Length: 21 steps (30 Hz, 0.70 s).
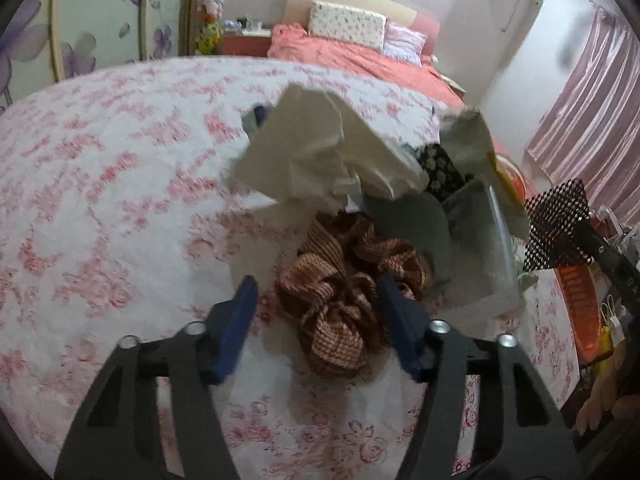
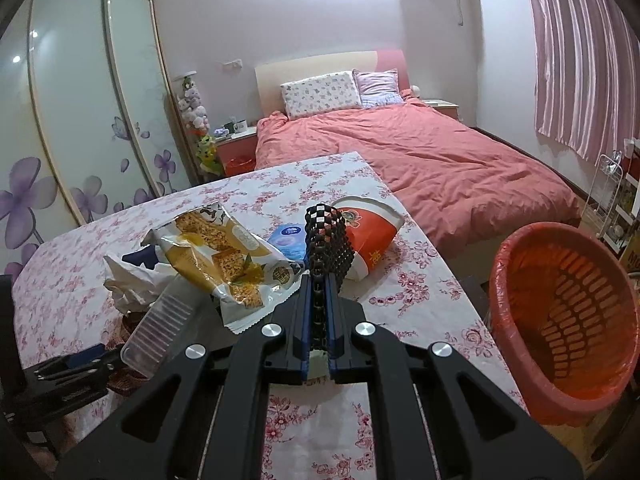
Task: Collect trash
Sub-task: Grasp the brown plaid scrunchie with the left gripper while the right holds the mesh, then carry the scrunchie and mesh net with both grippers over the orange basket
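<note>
My right gripper (image 2: 319,280) is shut on a black foam net sleeve (image 2: 326,240), held above the table; the sleeve also shows at the right of the left wrist view (image 1: 558,226). My left gripper (image 1: 316,286) is open, its blue fingers (image 1: 240,312) either side of a crumpled brown woven net (image 1: 344,292). A trash pile lies on the floral tablecloth (image 2: 280,184): crumpled white paper (image 1: 320,148), a yellow snack wrapper (image 2: 224,256), a clear plastic tray (image 2: 164,332), a red and white paper cup (image 2: 370,236) and a blue packet (image 2: 289,240).
An orange bin lined with a red bag (image 2: 568,316) stands on the floor right of the table. A pink bed (image 2: 420,160) lies beyond the table's far edge. A flower-printed wardrobe (image 2: 80,120) is at the left, and curtains (image 2: 580,60) at the right.
</note>
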Each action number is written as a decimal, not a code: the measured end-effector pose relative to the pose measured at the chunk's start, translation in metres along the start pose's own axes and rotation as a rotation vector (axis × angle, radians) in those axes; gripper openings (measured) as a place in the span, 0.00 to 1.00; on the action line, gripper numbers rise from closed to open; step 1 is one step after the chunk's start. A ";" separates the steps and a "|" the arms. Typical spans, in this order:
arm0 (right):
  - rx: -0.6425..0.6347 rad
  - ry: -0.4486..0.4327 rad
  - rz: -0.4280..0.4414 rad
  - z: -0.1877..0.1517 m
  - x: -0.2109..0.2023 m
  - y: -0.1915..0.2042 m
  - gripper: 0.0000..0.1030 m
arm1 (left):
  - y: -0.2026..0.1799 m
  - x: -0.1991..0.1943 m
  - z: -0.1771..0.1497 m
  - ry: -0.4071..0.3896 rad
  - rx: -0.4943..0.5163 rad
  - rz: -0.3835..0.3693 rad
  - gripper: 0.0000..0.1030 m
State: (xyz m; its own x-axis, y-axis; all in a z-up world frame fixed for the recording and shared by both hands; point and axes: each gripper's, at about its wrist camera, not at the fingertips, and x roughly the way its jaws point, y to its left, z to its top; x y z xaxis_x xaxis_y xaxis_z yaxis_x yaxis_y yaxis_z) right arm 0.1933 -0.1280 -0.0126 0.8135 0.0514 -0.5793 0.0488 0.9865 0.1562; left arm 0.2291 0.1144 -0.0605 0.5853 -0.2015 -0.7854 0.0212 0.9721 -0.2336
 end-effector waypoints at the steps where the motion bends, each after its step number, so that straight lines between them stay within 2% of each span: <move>1: -0.002 -0.001 0.000 -0.001 -0.001 -0.001 0.06 | 0.000 0.001 -0.001 -0.004 -0.004 -0.003 0.52; 3: -0.009 -0.003 -0.003 -0.003 -0.004 -0.001 0.06 | -0.002 0.001 -0.002 -0.007 -0.002 -0.022 0.39; 9: -0.008 -0.015 -0.008 -0.004 -0.013 -0.003 0.06 | -0.007 -0.007 -0.006 -0.045 0.029 -0.018 0.21; 12: -0.005 -0.024 -0.007 -0.004 -0.018 -0.005 0.06 | -0.008 -0.015 -0.005 -0.065 0.040 -0.015 0.18; 21: -0.005 -0.046 0.001 -0.006 -0.030 -0.007 0.06 | -0.020 -0.057 -0.004 -0.161 0.091 -0.008 0.17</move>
State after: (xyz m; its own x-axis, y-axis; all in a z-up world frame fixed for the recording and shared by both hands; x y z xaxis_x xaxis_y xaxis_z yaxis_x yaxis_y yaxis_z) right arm 0.1647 -0.1350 -0.0011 0.8392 0.0453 -0.5419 0.0453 0.9872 0.1528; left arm 0.1923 0.1056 -0.0129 0.7068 -0.1949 -0.6800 0.0957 0.9788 -0.1810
